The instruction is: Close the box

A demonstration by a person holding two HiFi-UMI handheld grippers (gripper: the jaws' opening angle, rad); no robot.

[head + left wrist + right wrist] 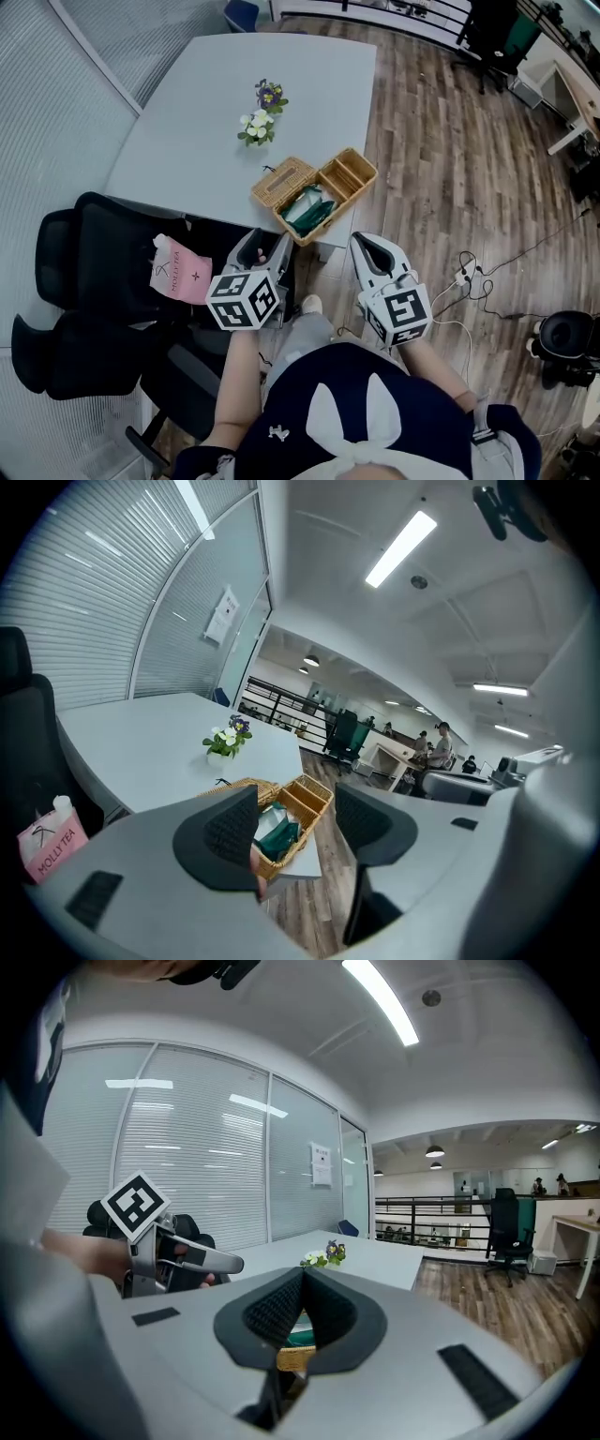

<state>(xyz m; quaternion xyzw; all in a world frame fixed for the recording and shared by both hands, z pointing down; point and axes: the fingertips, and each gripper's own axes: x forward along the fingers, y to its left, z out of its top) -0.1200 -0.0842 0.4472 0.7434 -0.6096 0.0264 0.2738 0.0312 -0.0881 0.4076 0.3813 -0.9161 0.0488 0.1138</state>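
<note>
Bright, even indoor light comes from ceiling strip lamps [401, 547], which glare white; shadows are soft. All three views bow strongly and darken to black at the corners. The left gripper [298, 829] looks slightly soft near the lens; the far background seems blurred.

The head view looks steeply down from above the person, well back from the wicker box [314, 195] at the near edge of the bench [187, 122]. The left gripper view faces the box from low and nearer, off that edge. The right gripper view faces it likewise, its jaws covering most of the box. All three share box, bench and flowers [260, 122].
</note>
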